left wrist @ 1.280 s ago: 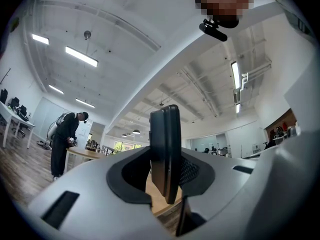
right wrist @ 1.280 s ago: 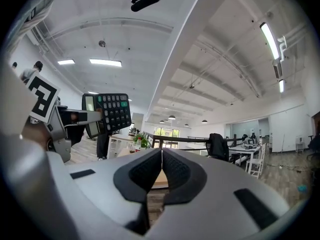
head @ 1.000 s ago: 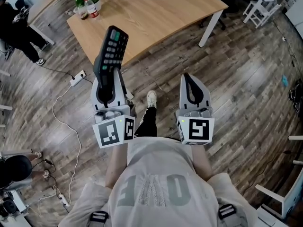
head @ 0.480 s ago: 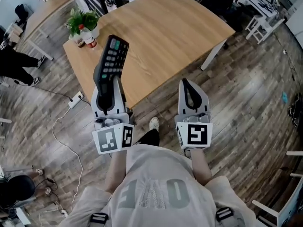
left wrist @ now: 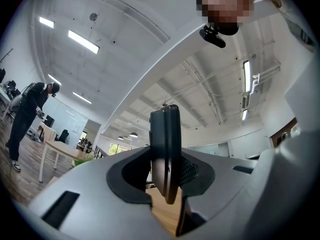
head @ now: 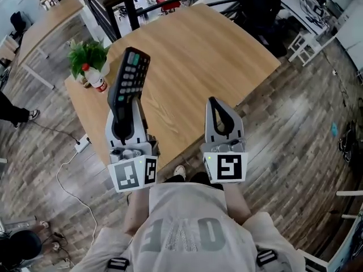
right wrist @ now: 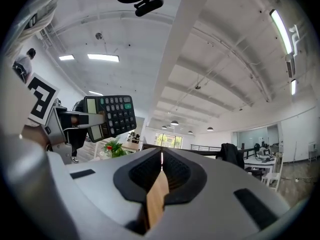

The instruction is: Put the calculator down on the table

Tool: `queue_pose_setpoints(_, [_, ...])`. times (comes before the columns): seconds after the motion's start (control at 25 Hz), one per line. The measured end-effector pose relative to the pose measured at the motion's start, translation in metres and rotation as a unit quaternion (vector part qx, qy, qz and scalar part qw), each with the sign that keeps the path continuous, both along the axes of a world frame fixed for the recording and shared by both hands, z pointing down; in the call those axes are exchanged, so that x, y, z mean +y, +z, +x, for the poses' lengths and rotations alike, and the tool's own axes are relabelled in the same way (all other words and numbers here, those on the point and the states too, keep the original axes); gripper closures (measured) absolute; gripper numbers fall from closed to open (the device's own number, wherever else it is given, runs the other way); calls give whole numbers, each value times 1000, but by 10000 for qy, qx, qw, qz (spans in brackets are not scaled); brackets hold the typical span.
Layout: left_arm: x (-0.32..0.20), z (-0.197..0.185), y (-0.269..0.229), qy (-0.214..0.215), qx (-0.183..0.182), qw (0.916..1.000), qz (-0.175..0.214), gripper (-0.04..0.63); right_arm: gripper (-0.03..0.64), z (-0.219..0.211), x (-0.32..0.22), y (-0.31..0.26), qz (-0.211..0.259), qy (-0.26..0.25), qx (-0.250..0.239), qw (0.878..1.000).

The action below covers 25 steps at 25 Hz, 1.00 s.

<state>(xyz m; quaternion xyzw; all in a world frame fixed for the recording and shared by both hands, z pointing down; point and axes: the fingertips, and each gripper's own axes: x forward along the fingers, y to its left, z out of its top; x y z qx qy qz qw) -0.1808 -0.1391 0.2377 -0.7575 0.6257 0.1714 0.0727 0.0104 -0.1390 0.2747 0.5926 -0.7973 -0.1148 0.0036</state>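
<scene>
Now the left gripper clamps the calculator above the table; right gripper is closed.

The calculator stands in the left gripper above the table; plant on its left corner

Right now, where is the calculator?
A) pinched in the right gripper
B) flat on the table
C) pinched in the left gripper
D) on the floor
C: the left gripper has its jaws clamped on the calculator, which is held up, not set on the table; the right gripper is shut on nothing.
</scene>
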Motion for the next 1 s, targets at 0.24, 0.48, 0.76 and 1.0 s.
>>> queue_pose_setpoints(0.24, [-23, 15, 3, -28, -81, 9998, -169, 485, 597, 7, -29, -5, -35, -23, -39, 10000])
queue_pose_setpoints(0.48, [-44, 12, 6, -273, -37, 9995, -131, 485, 597, 4, -55, -6, 66, -209, -160, 9996])
queue_pose_setpoints(0.76, [-66, 26, 5, -433, -192, 9988, -111, 485, 597, 15, -84, -2, -22, -405, -122, 9991])
queue_pose_setpoints(1.0, [-86, 33, 15, -558, -128, 9980, -254, 485, 597, 21, -105, -5, -15, -454, -165, 9988])
